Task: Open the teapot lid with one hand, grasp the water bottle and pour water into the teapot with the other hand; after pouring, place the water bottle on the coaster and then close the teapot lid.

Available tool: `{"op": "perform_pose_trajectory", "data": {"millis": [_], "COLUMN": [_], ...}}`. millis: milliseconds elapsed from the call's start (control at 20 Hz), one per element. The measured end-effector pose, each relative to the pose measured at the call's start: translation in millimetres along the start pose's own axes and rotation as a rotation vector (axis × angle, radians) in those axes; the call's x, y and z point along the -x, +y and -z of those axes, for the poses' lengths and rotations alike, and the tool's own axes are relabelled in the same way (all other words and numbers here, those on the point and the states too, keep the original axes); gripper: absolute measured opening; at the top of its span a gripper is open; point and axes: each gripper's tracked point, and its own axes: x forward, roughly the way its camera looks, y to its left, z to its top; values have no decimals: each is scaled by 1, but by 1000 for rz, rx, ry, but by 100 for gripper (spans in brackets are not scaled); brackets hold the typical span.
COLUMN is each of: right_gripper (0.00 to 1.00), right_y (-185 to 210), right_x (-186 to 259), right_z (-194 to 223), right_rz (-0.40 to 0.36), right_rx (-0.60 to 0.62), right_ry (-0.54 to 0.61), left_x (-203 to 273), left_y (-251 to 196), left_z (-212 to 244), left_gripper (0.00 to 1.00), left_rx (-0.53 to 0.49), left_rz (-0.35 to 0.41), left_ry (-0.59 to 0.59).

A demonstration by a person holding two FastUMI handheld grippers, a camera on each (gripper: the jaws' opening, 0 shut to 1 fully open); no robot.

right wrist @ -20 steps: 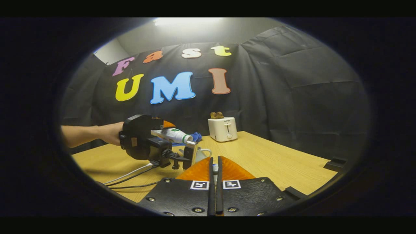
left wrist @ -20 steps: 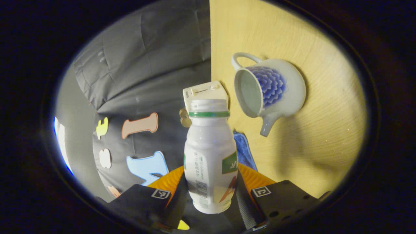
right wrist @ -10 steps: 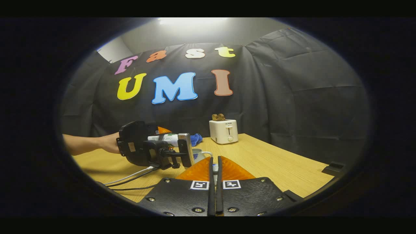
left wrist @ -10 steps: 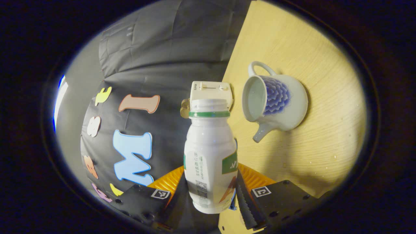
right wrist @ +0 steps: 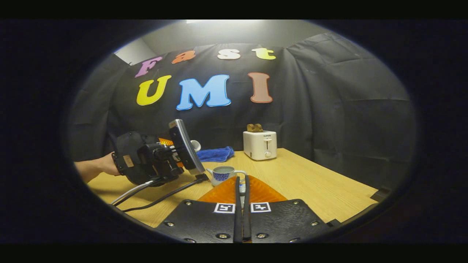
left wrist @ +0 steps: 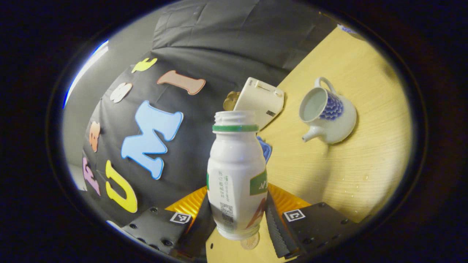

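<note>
The left tongs (left wrist: pixel 237 197) are gripping the water bottle (left wrist: pixel 236 160) by its lower body, both fingers pressing its sides. The bottle is uncapped and is being carried above the tabletop (left wrist: pixel 329 171), its mouth pointing towards the far wall. The teapot (left wrist: pixel 327 117) is standing open to the right of it, near the toaster (left wrist: pixel 261 102), spout towards the blue cloth (left wrist: pixel 266 150).

The right tongs (right wrist: pixel 241 182) are hanging nearer, closed to a thin slit on something small and pale. I am judging that to be the teapot lid, though little of it is showing.

Small drops are lying on the tabletop to the right of the bottle, so water has likely been spilled there. A small round disc (left wrist: pixel 249 241) is peeking out under the bottle's base; whether it is the coaster I cannot tell.

The bottle is either heading in to pour or heading away from the teapot. The drops are leaning me towards the second.

Either way, the handling is calling for the same care:
- The squeeze should be staying firm and low on the smooth plastic body.
- The open mouth should be kept higher than the base while travelling.
- The lid should be kept clear of the teapot's rim.
</note>
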Motion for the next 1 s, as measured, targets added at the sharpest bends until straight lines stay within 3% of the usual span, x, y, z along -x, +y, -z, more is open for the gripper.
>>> {"op": "perform_pose_trajectory", "data": {"millis": [150, 200, 500, 650, 750, 950, 1000], "right_gripper": [1, 1, 1, 1, 1, 1, 1], "right_y": [10, 13, 29, 34, 42, 49, 50], "right_x": [-16, -21, -64, -87, -102, -124, -128], "right_z": [-2, -3, -17, -20, -19, -17, -18], "right_rz": [-19, -28, -60, -62, -79, -81, -78], "right_rx": [32, 34, 44, 81, 88, 79, 78], "right_ry": [14, 18, 20, 20, 38, 59, 55], "left_x": [8, 11, 36, 45, 49, 57, 61], "left_y": [6, 9, 31, 42, 45, 54, 59], "left_z": [10, 10, 14, 25, 30, 53, 59], "left_gripper": [83, 76, 83, 77, 83, 83, 71], "left_rx": [108, 136, 426, 513, 586, 690, 714], "left_rz": [-9, -16, -43, -53, -50, -74, -86], "left_ry": [10, 7, -37, -32, -31, -1, -1]}}
